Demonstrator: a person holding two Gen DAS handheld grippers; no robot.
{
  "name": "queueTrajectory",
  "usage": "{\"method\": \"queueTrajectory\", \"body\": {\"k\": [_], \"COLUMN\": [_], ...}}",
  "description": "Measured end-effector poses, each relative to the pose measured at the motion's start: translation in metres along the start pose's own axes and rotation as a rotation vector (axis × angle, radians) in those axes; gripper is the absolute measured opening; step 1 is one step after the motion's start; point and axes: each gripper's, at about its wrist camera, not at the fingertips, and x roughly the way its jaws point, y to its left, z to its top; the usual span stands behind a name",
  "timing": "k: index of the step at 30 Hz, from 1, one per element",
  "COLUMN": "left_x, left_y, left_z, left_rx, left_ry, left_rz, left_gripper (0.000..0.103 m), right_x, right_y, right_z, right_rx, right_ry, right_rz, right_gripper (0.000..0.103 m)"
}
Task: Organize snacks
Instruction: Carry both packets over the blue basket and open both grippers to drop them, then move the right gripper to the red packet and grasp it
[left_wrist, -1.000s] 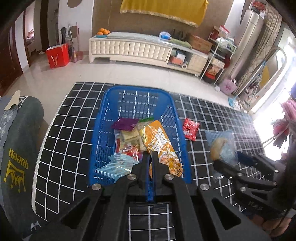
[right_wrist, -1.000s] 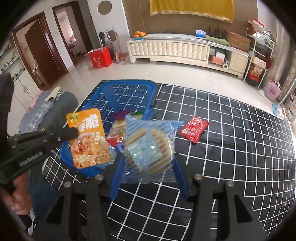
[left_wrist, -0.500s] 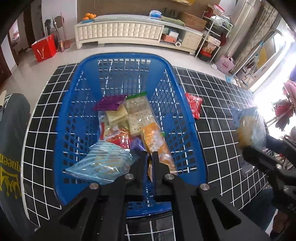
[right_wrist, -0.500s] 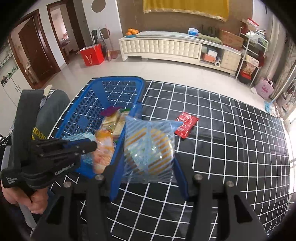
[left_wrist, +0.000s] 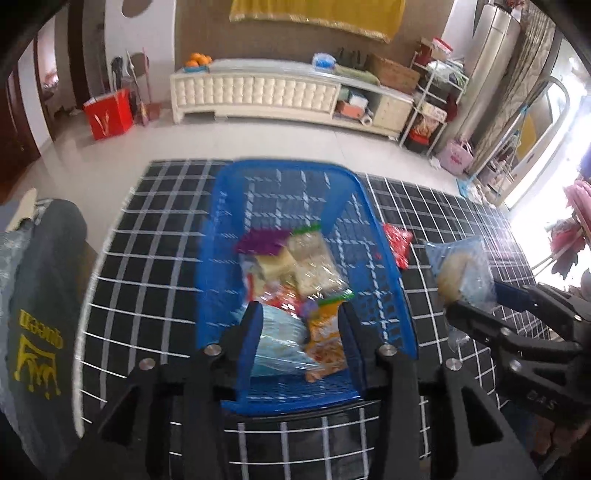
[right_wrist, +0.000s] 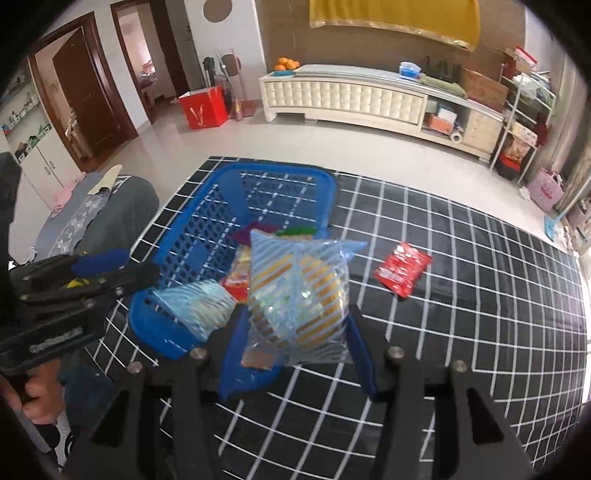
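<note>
A blue plastic basket (left_wrist: 373, 236) sits on the black grid table and holds several snack packs, among them an orange pack (left_wrist: 325, 339) and a blue-striped pack (left_wrist: 277, 343). My left gripper (left_wrist: 300, 317) is open and empty above the basket's near end. My right gripper (right_wrist: 295, 325) is shut on a blue-striped clear pack (right_wrist: 299, 291) with a round bread inside, held above the table just right of the basket; it also shows in the left wrist view (left_wrist: 461, 273). A red snack pack (right_wrist: 402, 267) lies flat on the table to the right of the basket.
The table has a black cloth with white grid lines (right_wrist: 480, 295). A grey cushioned seat (left_wrist: 40, 295) stands at the left table edge. A white cabinet (right_wrist: 351, 96) and shelves stand across the tiled floor.
My left gripper has opened and let go of the orange pack, which now lies in the basket. The left gripper has drawn back. The right gripper still holds its striped pack.
</note>
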Motion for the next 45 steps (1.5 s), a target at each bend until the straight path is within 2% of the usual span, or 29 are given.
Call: {"method": "queueTrajectory", "body": {"k": [2,7,13,22,25,26,31,38,45], "left_x": [-0.007,-0.013,0.006,0.029,0.035,0.038,0.048,0.038,0.014], "left_y": [0.011,0.041,0.077,0.113,0.121,0.123,0.132,0.121,0.092], "left_z": [0.004,0.011,0.014,0.026,0.031,0.033,0.035,0.027,0.023], "left_rx": [-0.008,-0.025,-0.096,-0.126,-0.127,-0.130,-0.165,-0.161,-0.123], "left_ry": [-0.008,-0.033,-0.001,0.019,0.017,0.017,0.036,0.031,0.008], "left_rz": [0.015,0.073,0.090,0.095,0.100,0.102,0.102,0.097,0.097], "left_gripper": [0.057,0.057,0.061,0.061,0.061,0.061,0.061,0.061,0.061], "right_x": [0.007,0.030,0.061,0.116,0.131,0.134,0.121,0.084,0.046], "right_y": [0.009,0.027,0.038,0.058,0.070,0.072,0.070,0.056,0.041], "right_z": [0.006,0.021,0.038,0.061,0.063,0.062,0.062,0.061,0.057], "right_rx": [-0.014,-0.056,-0.078,-0.141,-0.213,-0.222,-0.221,-0.193,-0.168], "right_ry": [0.004,0.029,0.072,0.144,0.144,0.149,0.105,0.052,0.004], "right_rz": [0.009,0.016,0.019,0.008,-0.022,-0.022,-0.015,0.006,0.007], "right_gripper": [0.057,0.057,0.057,0.057,0.067,0.076,0.088,0.088,0.088]}}
